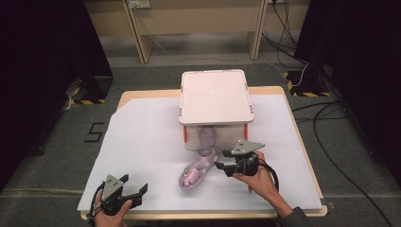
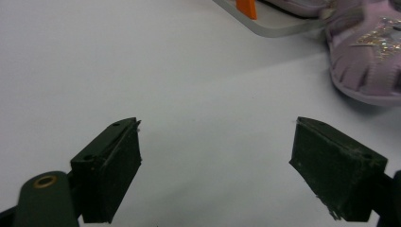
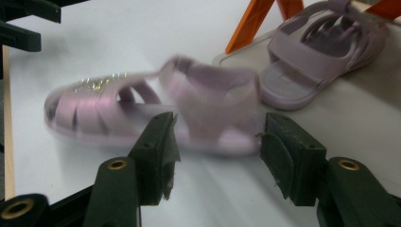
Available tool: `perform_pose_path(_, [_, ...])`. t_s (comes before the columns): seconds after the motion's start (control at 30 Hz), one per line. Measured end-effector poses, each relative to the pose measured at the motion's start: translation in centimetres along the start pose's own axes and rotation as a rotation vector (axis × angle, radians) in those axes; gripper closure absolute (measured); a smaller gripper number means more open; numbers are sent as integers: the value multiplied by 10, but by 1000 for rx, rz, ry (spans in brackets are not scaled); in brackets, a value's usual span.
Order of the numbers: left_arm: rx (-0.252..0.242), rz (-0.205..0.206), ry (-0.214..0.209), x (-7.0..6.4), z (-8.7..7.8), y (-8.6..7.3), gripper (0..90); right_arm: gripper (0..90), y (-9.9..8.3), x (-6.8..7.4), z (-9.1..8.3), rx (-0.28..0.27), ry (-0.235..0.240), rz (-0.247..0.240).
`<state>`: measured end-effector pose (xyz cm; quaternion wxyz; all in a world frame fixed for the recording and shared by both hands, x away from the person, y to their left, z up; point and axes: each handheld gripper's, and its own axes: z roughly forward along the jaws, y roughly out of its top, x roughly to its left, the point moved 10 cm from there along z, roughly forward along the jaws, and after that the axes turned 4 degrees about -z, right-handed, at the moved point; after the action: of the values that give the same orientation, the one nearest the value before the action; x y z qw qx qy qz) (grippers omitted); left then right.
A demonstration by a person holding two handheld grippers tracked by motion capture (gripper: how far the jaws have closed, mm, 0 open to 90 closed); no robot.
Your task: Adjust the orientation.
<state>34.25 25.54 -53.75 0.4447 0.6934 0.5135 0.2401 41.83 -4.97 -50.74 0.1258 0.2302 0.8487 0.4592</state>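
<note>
While the pink sandal [image 1: 197, 170] lies on the white table [image 1: 142, 142] just in front of the lidded box [image 1: 215, 97], the right gripper [image 1: 222, 161] sits beside its heel, jaws spread, gripping nothing. The right gripper view reveals a second sandal [image 3: 321, 52] inside the box. Well apart, the left gripper [image 1: 137, 190] rests near the table's edge, jaws released.

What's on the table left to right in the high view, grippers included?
left gripper → pink sandal → right gripper, its jaws open beside the sandal's heel. The lidded white box sits farther back, spanning above the sandal and right gripper.
</note>
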Motion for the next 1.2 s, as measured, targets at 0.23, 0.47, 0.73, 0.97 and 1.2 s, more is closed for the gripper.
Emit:
perform_pose_path(0.23, [5,-1,-2,0,-1,-1,159,453,11,7,-6,-44,18,-48])
perform_pose_path(0.47, [2,-1,-3,0,0,-1,159,472,7,17,-1,-26,67,-106])
perform_pose_path(0.73, [4,-1,-3,0,0,0,159,696,-6,30,11,48,85,-215])
perform_pose_path(0.97, [5,-2,-4,0,-1,-1,159,733,-8,51,0,83,124,-157])
perform_pose_path(1.2, [4,0,-2,0,-1,0,159,688,-4,83,-3,78,217,-133])
